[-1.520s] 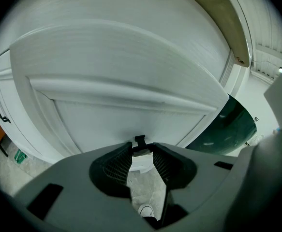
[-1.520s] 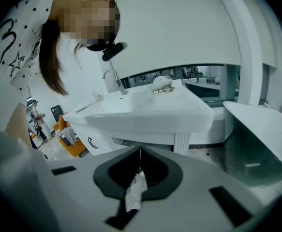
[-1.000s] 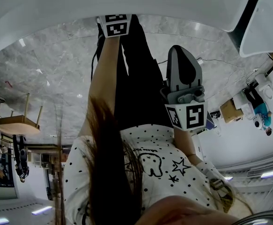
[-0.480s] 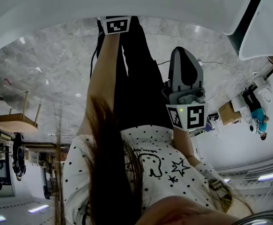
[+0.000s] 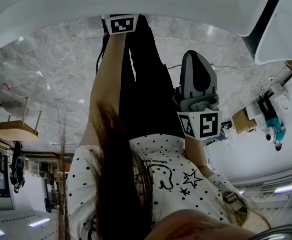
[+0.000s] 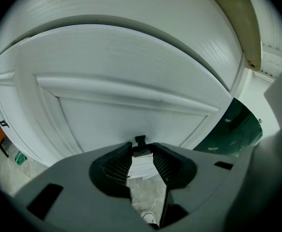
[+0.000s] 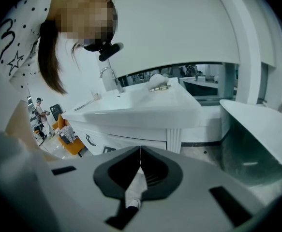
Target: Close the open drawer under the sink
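Drawer front (image 6: 131, 115) (white) close ahead

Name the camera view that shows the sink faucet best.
The right gripper view: the faucet stands whole and unblocked at the back of the white basin. The head view and the left gripper view show none of it.

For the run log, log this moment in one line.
left gripper: jaws apart, facing white panel | right gripper: jaws together, empty, facing sink

Soft, dimmish light; heavy fisheye warping, dark corners.
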{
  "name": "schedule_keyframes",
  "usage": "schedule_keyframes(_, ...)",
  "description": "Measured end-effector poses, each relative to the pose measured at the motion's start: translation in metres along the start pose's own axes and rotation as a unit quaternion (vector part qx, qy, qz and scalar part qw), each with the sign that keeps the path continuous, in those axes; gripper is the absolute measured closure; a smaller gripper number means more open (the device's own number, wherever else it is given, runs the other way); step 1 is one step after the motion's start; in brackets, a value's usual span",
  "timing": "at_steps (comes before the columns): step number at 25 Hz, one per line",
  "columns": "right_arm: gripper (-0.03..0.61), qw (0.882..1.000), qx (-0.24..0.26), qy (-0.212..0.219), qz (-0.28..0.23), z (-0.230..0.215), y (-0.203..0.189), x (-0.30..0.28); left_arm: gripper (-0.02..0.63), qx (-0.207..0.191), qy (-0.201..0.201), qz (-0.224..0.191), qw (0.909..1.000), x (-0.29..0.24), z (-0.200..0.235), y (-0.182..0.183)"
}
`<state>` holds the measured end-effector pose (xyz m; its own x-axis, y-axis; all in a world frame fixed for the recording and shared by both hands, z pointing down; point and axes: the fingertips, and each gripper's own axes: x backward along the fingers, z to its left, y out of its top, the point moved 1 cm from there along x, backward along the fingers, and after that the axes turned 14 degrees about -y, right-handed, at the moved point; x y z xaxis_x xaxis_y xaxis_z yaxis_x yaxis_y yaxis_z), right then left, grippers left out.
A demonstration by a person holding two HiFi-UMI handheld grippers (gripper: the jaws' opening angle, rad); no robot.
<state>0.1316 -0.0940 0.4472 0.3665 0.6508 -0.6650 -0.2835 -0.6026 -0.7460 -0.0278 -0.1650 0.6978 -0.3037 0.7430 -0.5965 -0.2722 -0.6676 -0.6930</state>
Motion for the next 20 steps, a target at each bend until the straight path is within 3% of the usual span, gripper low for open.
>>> schedule_keyframes(20, 0.565, 1.000, 0.009, 0.016, -0.013, 0.003, -0.007, 0.017, 0.476, 0.015, 0.002, 0.002, 0.9999, 0.015, -0.005, -0.014)
